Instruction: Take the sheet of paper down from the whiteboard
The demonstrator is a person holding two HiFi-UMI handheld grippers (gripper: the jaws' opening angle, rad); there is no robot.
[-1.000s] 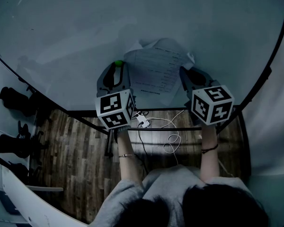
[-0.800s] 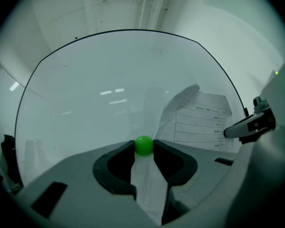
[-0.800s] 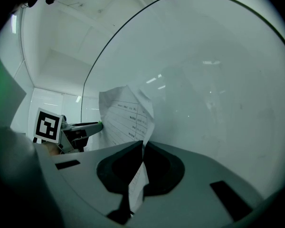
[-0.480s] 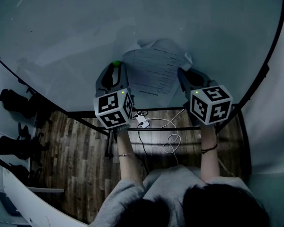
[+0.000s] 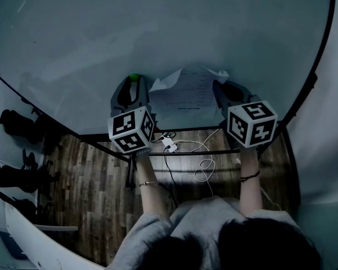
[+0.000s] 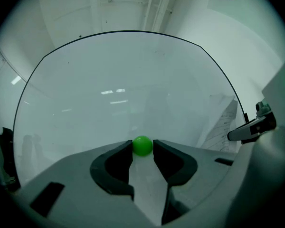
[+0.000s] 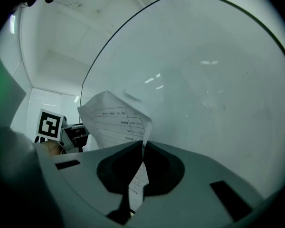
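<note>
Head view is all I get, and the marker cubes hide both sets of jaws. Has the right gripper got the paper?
Observer: Yes. The right gripper is shut on the edge of the sheet of paper; the sheet runs down between its jaws.
Operator: And the left one?
Observer: The left gripper is shut on a green ball, pinched between its jaw tips in front of the whiteboard.

A dark wood-plank floor is stretching underfoot, with a looped white cable lying across it. Black wheeled office chairs are standing at its left edge. A plain pale wall is rising on the right, and a white ceiling is showing overhead.
</note>
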